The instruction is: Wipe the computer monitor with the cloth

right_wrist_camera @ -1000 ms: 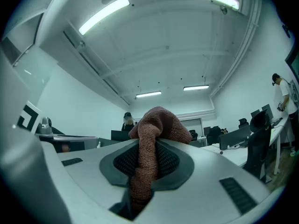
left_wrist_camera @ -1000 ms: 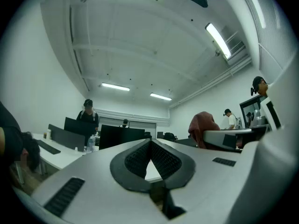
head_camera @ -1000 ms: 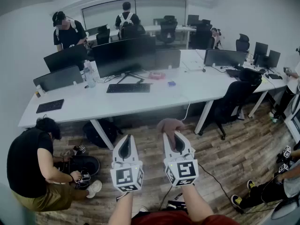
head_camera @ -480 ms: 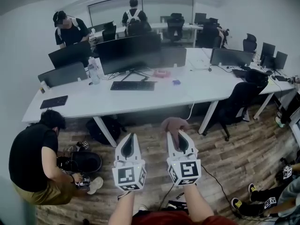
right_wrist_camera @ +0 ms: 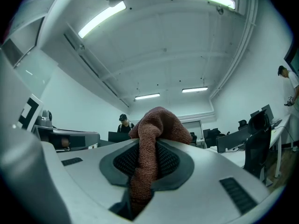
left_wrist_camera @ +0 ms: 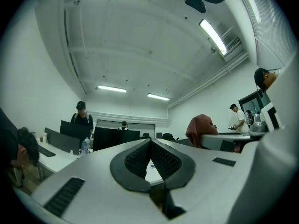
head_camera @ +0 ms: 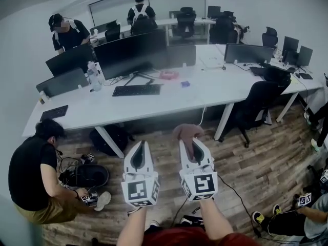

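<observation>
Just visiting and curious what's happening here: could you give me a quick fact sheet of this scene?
Left gripper: shut, empty
Right gripper: shut on the cloth
Cloth: reddish-brown, bunched above the jaws
Monitor: dark, on the desk, across the floor from both grippers
Keyboard: just in front of the monitor
Wiping: not yet begun

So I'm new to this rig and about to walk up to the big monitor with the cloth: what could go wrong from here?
1. A cable trails across the floor on your right, and a crouching person with gear is on the left: possible trip hazards on the way in.
2. A water bottle stands beside the monitor; a wide sweep with the cloth in the right gripper might tip it towards the keyboard.
</observation>
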Demonstrator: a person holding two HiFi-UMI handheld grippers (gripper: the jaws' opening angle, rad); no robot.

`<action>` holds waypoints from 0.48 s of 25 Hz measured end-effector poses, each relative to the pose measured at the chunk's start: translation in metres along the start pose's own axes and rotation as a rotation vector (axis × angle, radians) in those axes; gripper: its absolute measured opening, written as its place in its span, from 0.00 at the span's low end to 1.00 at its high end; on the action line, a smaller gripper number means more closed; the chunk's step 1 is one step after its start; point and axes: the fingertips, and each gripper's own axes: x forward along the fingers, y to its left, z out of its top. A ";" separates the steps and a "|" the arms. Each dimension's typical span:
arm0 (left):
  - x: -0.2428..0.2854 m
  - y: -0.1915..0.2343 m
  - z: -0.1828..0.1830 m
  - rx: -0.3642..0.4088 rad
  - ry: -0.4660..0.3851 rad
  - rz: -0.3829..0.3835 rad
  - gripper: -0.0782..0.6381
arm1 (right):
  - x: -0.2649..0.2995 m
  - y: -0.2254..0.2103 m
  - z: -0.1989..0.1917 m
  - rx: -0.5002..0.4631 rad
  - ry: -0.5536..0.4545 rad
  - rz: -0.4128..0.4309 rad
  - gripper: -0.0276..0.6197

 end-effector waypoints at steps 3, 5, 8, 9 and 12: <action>0.011 -0.020 -0.001 0.023 -0.006 -0.015 0.14 | -0.003 -0.017 0.001 -0.021 -0.010 -0.004 0.16; 0.017 -0.035 -0.003 0.045 -0.011 -0.027 0.14 | -0.007 -0.031 0.000 -0.025 -0.010 -0.012 0.16; 0.024 -0.054 -0.003 0.072 -0.021 -0.035 0.14 | -0.013 -0.051 -0.001 -0.014 -0.005 -0.028 0.16; 0.026 -0.059 -0.003 0.080 -0.026 -0.034 0.14 | -0.014 -0.056 -0.002 -0.013 -0.003 -0.030 0.16; 0.032 -0.067 -0.003 0.090 -0.034 -0.030 0.14 | -0.013 -0.066 -0.009 -0.020 0.001 -0.028 0.16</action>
